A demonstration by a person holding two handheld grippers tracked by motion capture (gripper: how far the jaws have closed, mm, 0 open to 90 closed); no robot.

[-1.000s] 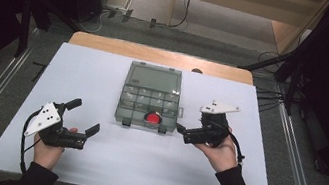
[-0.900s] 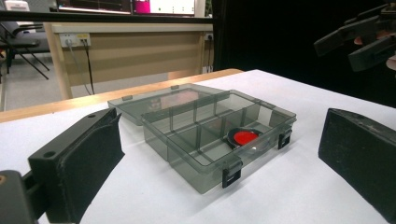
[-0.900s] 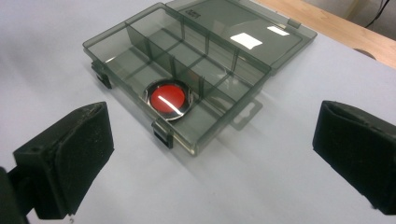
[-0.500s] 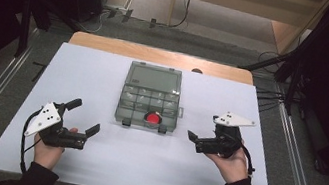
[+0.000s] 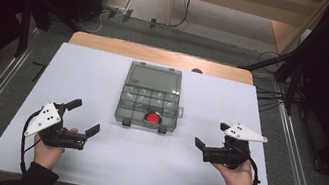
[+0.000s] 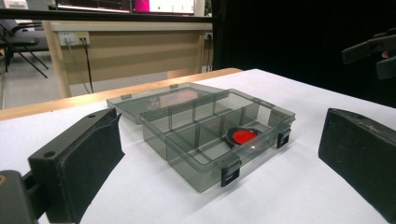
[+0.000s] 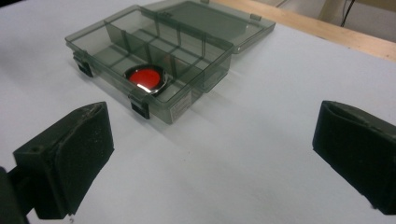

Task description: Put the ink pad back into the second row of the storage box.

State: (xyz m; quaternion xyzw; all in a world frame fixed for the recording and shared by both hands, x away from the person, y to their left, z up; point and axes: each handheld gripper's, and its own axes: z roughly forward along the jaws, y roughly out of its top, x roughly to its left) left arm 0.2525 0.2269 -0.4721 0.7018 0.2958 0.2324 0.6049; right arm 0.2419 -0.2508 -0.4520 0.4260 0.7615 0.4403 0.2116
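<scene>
A smoky clear compartment box (image 5: 151, 101) lies in the middle of the white table top (image 5: 149, 171), its lid folded flat behind it. A red round disc (image 5: 152, 118) rests in the front middle compartment, also seen as the disc (image 6: 243, 136) and the disc (image 7: 144, 77). My left gripper (image 5: 83, 117) is held open, left of the box and nearer the person, with nothing between its pads (image 6: 79, 154). My right gripper (image 5: 211, 135) is open and empty to the right of the box, well apart from it, with its pads (image 7: 70, 149) spread wide.
A wooden strip (image 5: 158, 56) runs along the table's far edge. Metal rails (image 5: 295, 145) flank the table on both sides. Cables and dark stands lie on the floor beyond. In the left gripper view the right gripper (image 6: 373, 51) shows at the upper right.
The right gripper has drawn back from the box's right side, moving right and toward the person. The left gripper and the box have stayed put.
</scene>
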